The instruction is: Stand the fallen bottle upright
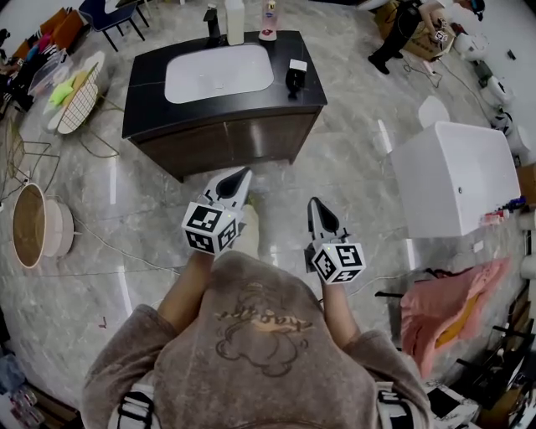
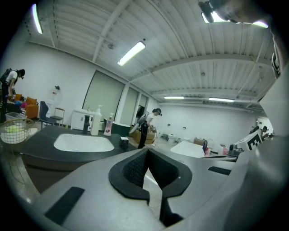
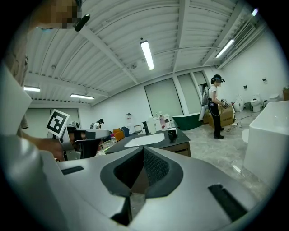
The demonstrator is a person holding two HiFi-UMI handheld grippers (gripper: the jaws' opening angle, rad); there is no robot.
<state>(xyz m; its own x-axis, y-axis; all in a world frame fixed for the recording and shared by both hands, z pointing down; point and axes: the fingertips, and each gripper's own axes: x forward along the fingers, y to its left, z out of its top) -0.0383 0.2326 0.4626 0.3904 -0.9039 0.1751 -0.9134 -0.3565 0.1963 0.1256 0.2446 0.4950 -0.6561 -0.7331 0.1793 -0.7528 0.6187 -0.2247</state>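
A dark vanity counter (image 1: 151, 75) with a white basin (image 1: 219, 72) stands ahead of me. At its back edge a white pump bottle (image 1: 234, 21) and a pink bottle (image 1: 269, 21) stand upright beside a black tap (image 1: 212, 23). A small dark object (image 1: 293, 80) sits near the counter's right edge, too small to tell whether it is a bottle. My left gripper (image 1: 239, 178) and right gripper (image 1: 316, 205) are held out over the floor, well short of the counter. Both have their jaw tips together with nothing between them, as the left gripper view (image 2: 146, 153) and the right gripper view (image 3: 142, 151) show.
A white tub (image 1: 456, 176) stands on the right, with pink cloth (image 1: 448, 306) on the floor in front of it. Round baskets (image 1: 29, 224) and a wire basket (image 1: 79, 96) lie at the left. A person (image 1: 402, 29) works at the back right. Cables cross the floor.
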